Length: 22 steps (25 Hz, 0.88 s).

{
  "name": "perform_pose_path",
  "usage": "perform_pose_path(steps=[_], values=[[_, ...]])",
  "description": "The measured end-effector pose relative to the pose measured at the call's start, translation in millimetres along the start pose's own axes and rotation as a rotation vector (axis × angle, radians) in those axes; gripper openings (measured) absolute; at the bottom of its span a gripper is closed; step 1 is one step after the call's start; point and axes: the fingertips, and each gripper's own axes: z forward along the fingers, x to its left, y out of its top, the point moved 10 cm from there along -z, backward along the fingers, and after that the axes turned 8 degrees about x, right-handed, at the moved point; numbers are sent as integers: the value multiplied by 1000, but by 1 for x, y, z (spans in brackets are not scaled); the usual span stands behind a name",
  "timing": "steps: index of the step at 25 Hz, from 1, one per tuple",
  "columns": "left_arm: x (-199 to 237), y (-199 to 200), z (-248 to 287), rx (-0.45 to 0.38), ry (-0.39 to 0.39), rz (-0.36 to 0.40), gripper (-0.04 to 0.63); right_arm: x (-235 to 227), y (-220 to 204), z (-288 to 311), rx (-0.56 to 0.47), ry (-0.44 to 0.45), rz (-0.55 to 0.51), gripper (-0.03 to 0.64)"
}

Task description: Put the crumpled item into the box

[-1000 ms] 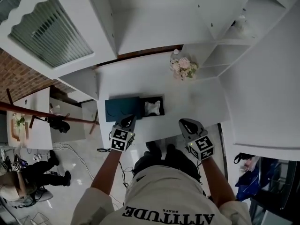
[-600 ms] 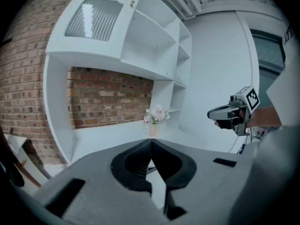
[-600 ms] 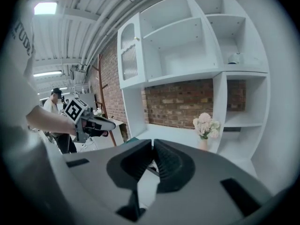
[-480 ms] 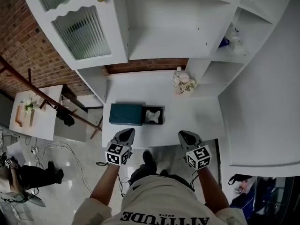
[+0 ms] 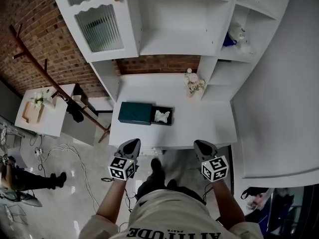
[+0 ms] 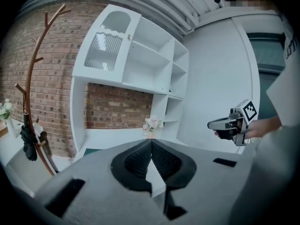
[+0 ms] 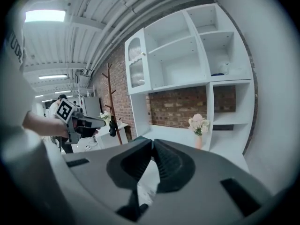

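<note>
The person wears a pale cream T-shirt [image 5: 164, 208] with short sleeves [image 5: 94, 227] and dark block lettering [image 5: 174, 232] across the chest, over dark trousers [image 5: 149, 187] and dark shoes [image 5: 156, 165]. The left claw [image 5: 130, 144] and right claw [image 5: 201, 144] have smooth grey shells that taper to a rounded point. Each carries a white marker cube [image 5: 122, 168] printed with black square patterns. Seen close, black ribbed pads [image 6: 164, 159] sit in a dark recess of the grey housing, with rectangular slots at either side.
</note>
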Motion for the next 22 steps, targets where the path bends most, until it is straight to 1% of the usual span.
perform_pose_path(steps=[4, 9, 16, 19, 22], values=[[-18, -7, -26, -18, 28, 8, 26, 8, -2, -18, -26, 29, -37, 35], [-28, -13, -53, -24, 47, 3, 26, 22, -7, -31, -38, 49, -50, 35], [-19, -5, -82, -59, 48, 16, 25, 41, -1, -33, -58, 57, -56, 35], [-9, -1, -92, -73, 51, 28, 25, 47, 5, -32, -72, 43, -58, 35], [4, 0, -100, -72, 47, 20, 26, 53, 10, -30, -78, 18, -52, 35]])
